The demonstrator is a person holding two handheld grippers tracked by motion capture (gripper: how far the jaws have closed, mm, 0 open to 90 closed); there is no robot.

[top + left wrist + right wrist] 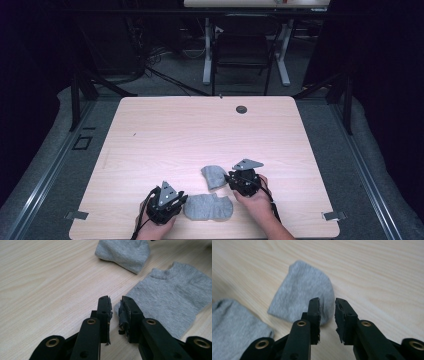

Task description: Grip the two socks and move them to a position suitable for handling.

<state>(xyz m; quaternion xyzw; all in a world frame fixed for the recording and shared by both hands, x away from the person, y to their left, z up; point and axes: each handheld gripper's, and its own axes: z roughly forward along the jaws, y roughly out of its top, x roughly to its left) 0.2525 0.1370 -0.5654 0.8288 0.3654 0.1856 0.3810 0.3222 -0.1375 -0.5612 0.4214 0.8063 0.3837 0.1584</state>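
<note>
Pale wood-grain counter [200, 135] with rounded corners, set on a grey floor in a dark room; a small dark round inset [241, 109] sits near its far edge, and the far and middle stretches of the surface lie bare, giving wide room ahead of both hands. All work gathers at the near edge. Left hand-held gripper [176, 199], seen from the high view near the near-left part of the counter, points toward the flat grey sock [209, 207], which lies spread just inside the near edge with its cuff notch turned away from the person; in the left gripper view the jaws stand a narrow gap apart, their tips at the sock's corner [165, 300], and nothing is pinched between the pads. Right hand-held gripper [231, 176], carrying a grey three-cornered plate, points left at the folded grey sock [214, 176], a smaller bunched piece lying just beyond the flat one and apart from it by a strip of bare wood. In the right gripper view its jaws stand partly open, the left jaw overlapping the folded sock's near edge [302, 292] while the right jaw hangs over bare counter; no cloth is gripped.
</note>
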